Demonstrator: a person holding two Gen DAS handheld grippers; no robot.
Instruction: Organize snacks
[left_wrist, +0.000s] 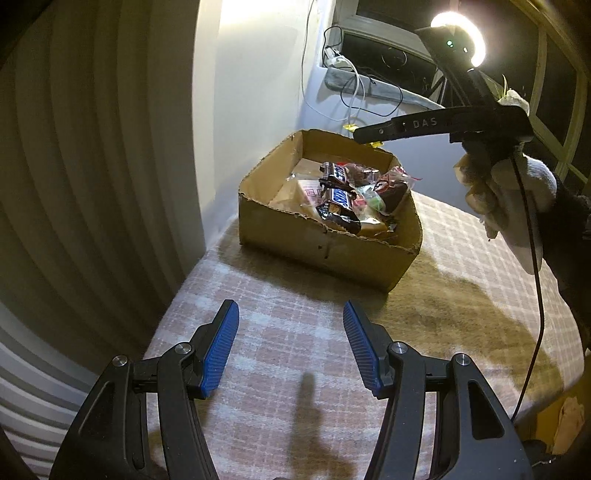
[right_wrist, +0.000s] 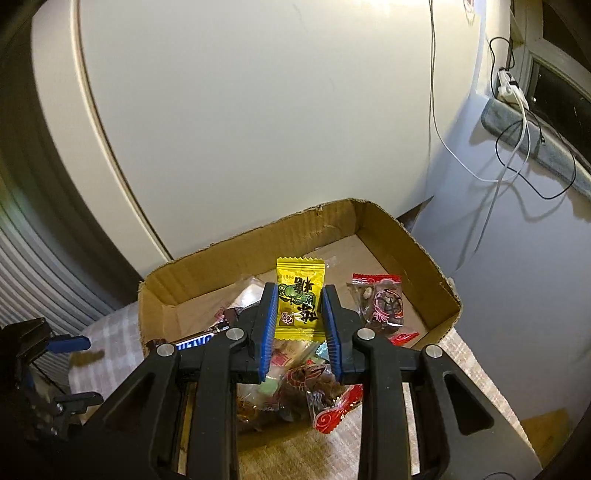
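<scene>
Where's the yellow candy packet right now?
In the right wrist view the yellow candy packet is clamped between the right gripper's blue pads, held above the cardboard box, left of the red-edged snack packet.

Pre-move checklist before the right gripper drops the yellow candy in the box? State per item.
1. Right gripper grips the yellow candy packet: ok, both blue pads press its sides.
2. Packet over the cardboard box: ok in the right wrist view, inside the rim outline.
3. Landing spot free: ok, bare box floor shows behind the packet; the red-wrapped snack lies to the side.
4. Left gripper out of the way: ok, open, empty, over the checked cloth short of the box.
5. Height above the snacks: cannot tell.
6. Cable hanging from the right hand clear of the box: ok.
</scene>
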